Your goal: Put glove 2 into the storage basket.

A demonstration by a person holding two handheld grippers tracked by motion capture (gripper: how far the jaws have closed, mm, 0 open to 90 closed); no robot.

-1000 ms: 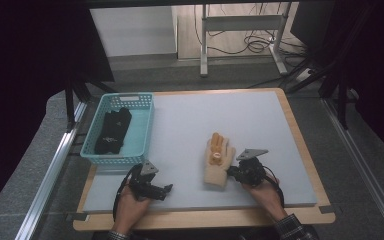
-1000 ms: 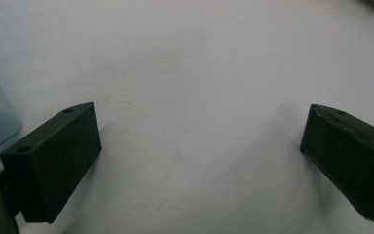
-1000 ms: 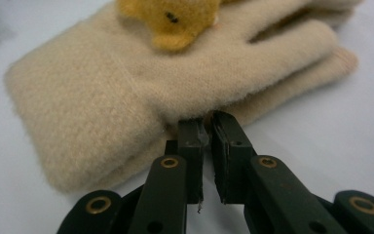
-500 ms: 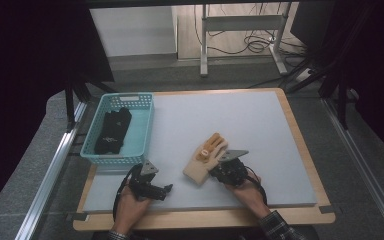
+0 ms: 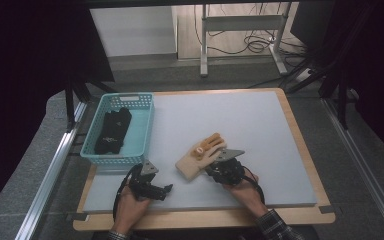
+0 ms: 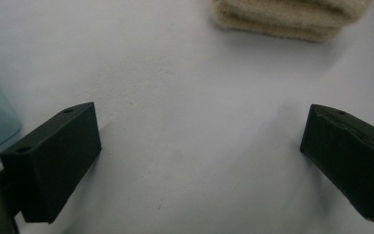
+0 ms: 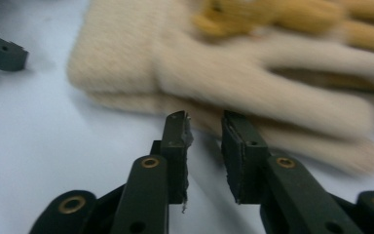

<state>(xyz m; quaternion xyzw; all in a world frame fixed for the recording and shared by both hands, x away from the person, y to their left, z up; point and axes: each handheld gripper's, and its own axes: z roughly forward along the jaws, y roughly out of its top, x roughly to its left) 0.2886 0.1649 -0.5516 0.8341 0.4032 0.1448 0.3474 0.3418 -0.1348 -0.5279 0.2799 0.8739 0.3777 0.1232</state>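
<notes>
Two grippers: left (image 6: 199, 161) wide open, empty; right (image 7: 205, 127) near-closed, touching one beige glove (image 7: 233, 78).

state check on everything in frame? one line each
left gripper: open, empty, resting low over the table
right gripper: nearly shut, empty, tips at the glove's edge
beige knit gloves: stacked, lying flat on the table
black gloves: in the basket
teal basket: upright

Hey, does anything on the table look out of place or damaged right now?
The beige glove lies askew on the grey mat, outside the teal basket that holds the black gloves. The right claw has frayed, ragged edges on its pads. Nothing looks spilled.
</notes>
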